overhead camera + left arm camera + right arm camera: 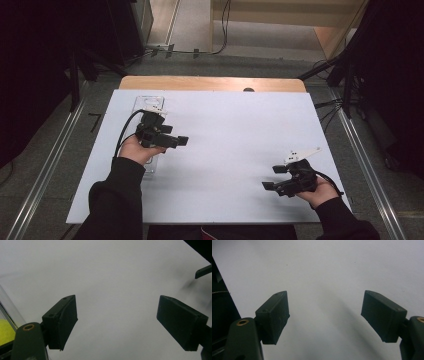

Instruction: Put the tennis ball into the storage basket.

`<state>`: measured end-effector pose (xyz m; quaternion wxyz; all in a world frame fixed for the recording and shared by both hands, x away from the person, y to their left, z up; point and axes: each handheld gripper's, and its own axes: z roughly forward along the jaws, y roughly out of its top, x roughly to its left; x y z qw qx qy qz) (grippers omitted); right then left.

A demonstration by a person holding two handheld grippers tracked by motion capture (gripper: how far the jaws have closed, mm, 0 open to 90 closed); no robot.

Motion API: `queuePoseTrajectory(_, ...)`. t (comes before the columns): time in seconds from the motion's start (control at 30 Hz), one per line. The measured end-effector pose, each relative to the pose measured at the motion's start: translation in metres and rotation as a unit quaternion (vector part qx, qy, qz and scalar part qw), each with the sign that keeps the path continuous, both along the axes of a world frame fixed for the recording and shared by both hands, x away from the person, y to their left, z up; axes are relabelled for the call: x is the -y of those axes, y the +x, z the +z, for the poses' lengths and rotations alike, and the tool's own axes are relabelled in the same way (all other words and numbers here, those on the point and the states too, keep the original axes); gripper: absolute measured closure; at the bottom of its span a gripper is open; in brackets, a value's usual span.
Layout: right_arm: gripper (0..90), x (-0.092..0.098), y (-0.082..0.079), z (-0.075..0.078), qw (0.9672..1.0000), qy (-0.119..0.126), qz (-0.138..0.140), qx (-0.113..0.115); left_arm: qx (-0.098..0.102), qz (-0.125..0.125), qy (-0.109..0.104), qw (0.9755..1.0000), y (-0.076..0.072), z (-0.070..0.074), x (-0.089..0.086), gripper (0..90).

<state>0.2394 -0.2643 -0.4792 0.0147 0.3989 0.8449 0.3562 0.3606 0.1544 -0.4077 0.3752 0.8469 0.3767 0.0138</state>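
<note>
On the left side of the white board (235, 135), a hand holds my left gripper (176, 135) with its jaws pointing right. They stand wide open in the left gripper view (117, 322), with bare white surface between them. Near the board's front right corner, my right gripper (272, 177) points left. It is open too (324, 317), with nothing between its fingers. A long clear plastic container (150, 103) lies under the left hand. Its wall (10, 310) runs along the left edge of the left gripper view, with something yellow (4, 332) inside.
The white board lies on a wooden table (210, 83) whose far edge shows beyond it. Dark stands and cables (345, 75) flank the table on both sides. A jaw tip of the other gripper (203, 271) shows far off in the left gripper view.
</note>
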Motion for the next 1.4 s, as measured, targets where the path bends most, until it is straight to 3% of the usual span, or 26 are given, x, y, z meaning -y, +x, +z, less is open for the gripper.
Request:
queuePoseTrajectory(0.17, 20.4, 0.0, 0.0, 0.0, 1.0, 0.0, 0.0, 0.0, -0.002, -0.015, 0.005, 0.9999, -0.007, -0.005, 0.003, 17.4)
queuePoseTrajectory(0.5, 20.4, 0.0, 0.0, 0.0, 1.0, -0.001, -0.001, 0.0, -0.002, -0.029, -0.006, 0.9996, -0.018, -0.007, 0.002, 17.3)
queuePoseTrajectory(0.63, 20.4, 0.0, 0.0, 0.0, 1.0, -0.001, -0.001, -0.001, 0.0, -0.028, -0.014, 0.9995, -0.023, -0.007, 0.0, 17.3)
queuePoseTrajectory(0.7, 20.4, 0.0, 0.0, 0.0, 1.0, -0.001, -0.001, -0.001, 0.005, -0.026, -0.003, 0.9997, -0.025, -0.009, -0.001, 17.3)
queuePoseTrajectory(0.93, 20.4, 0.0, 0.0, 0.0, 1.0, -0.002, -0.004, -0.001, 0.007, -0.025, 0.002, 0.9997, -0.034, -0.013, -0.005, 17.3)
queuePoseTrajectory(1.4, 20.4, 0.0, 0.0, 0.0, 1.0, -0.002, -0.004, -0.002, 0.009, -0.034, -0.013, 0.9993, -0.05, -0.018, -0.014, 17.3)
